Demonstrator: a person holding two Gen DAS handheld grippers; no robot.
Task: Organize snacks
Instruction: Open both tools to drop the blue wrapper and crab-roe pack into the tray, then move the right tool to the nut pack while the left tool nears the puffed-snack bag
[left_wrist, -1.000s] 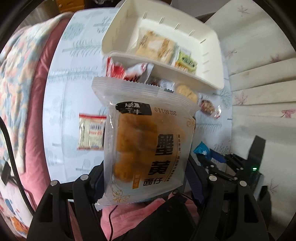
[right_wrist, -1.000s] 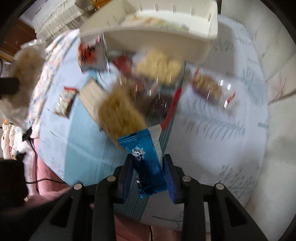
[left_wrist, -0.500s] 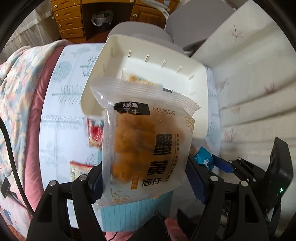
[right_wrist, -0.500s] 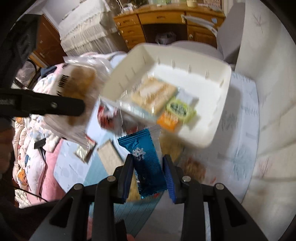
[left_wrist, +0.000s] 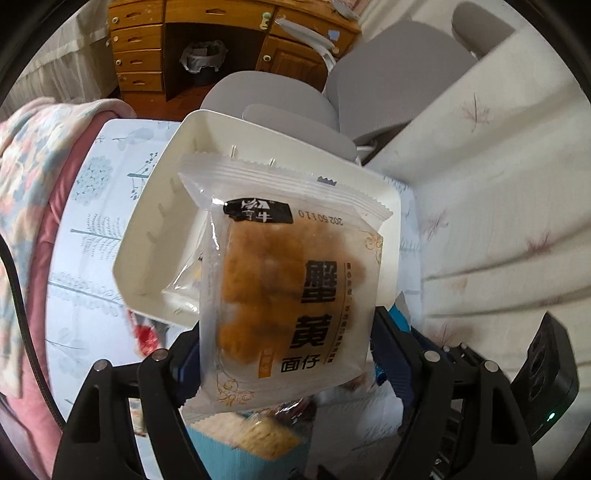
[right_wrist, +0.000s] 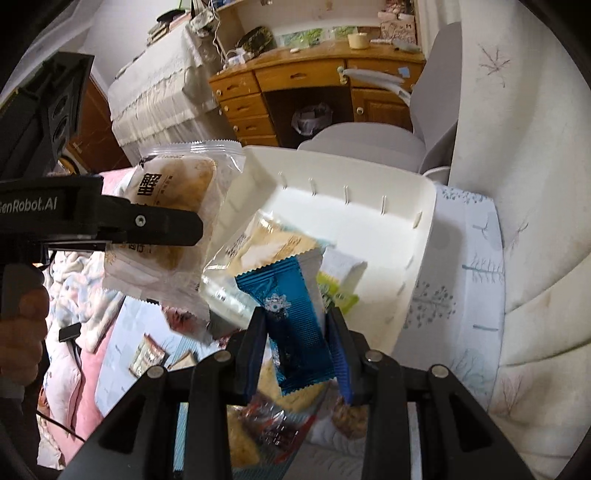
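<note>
A clear packet of orange noodle snack stands upright between the pads of my left gripper, whose jaws are opening while the pads still touch its sides. It hangs over the near left part of the white tray. In the right wrist view the same packet sits beside the tray's left rim. My right gripper is shut on a blue foil packet above the tray. A cracker packet and a green packet lie inside.
The tray rests on a white tablecloth with a blue tree print. Loose snacks lie on it near my grippers. A pink blanket borders the left side and white cushions the right. A grey chair and a wooden desk stand behind.
Both grippers have carried their packets forward from above the loose snacks to above the tray. The views have tilted up, so the chair and desk now show.
</note>
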